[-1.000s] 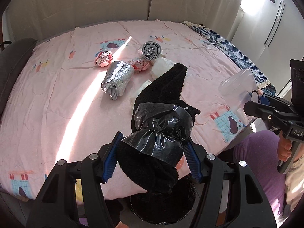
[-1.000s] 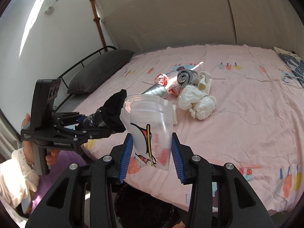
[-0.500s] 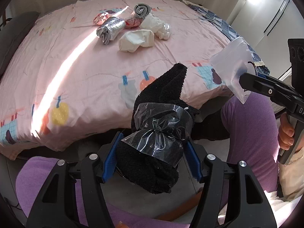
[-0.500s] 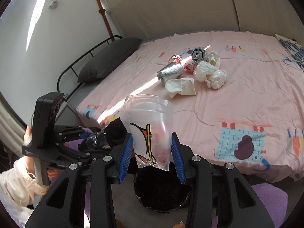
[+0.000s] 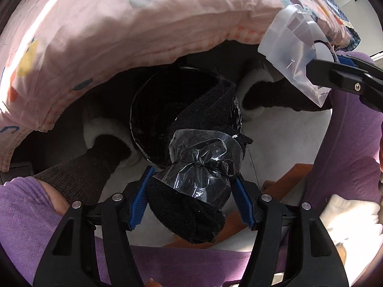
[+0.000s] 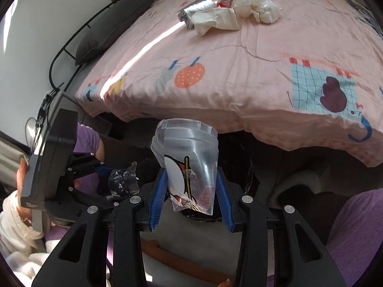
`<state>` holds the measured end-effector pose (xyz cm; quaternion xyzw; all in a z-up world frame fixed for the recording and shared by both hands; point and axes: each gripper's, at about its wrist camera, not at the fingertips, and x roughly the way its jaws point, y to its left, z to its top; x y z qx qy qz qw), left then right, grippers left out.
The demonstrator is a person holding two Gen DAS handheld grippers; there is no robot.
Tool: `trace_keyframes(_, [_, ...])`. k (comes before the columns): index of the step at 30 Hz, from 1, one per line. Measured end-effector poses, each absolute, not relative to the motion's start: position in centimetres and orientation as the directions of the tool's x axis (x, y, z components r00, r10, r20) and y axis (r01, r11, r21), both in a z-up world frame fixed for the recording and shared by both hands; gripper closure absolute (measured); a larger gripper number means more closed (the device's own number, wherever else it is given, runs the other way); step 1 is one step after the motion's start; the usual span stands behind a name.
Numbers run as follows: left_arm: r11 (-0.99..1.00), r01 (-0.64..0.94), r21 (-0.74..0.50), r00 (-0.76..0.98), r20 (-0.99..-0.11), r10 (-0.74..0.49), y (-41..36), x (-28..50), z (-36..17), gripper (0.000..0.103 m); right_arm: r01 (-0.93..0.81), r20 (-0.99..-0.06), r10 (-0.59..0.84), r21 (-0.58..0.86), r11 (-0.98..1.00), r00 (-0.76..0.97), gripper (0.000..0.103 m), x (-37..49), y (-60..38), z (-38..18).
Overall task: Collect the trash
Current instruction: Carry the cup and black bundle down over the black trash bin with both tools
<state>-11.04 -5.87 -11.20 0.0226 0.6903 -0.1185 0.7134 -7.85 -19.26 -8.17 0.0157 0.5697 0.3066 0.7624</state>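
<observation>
Over the black bin [image 5: 167, 117] at twelve o'clock: left tool [image 5: 191, 198] clenching taped black bundle [image 5: 198, 167], right tool [image 6: 190, 191] clenching crushed plastic cup [image 6: 189, 150], bed litter [image 6: 229, 12] uncollected.

Black sock [image 5: 191, 217] fuzzy cloth, glossy crinkled film wrap; cup [image 6: 189, 157] translucent smooth plastic; bedsheet [image 6: 239, 55] matt cotton.

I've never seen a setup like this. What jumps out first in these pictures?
The left gripper clamps a black fuzzy sock wrapped in crinkled clear plastic, held right above a black-lined trash bin on the floor beside the bed. The right gripper squeezes a clear plastic cup nearby. Up on the pink bedspread, crumpled tissues and foil wrappers wait.
</observation>
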Motion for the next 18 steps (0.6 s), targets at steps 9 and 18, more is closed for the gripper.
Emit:
trace_keyframes(9, [0.970,0.199,-0.139,-0.173,-0.979,-0.105,-6.5,-9.9,-17.0,0.039,-0.381,-0.913,0.407,0.366,0.849,0.030,0.065,-6.3,-18.1,-14.7])
trace_keyframes(18, [0.970,0.153,-0.190,-0.365,-0.923,-0.123,-6.4,-8.6,-22.4,0.039,-0.350,-0.933,0.355,0.354,0.867,-0.064,0.065,-4.8,-16.2,-20.3])
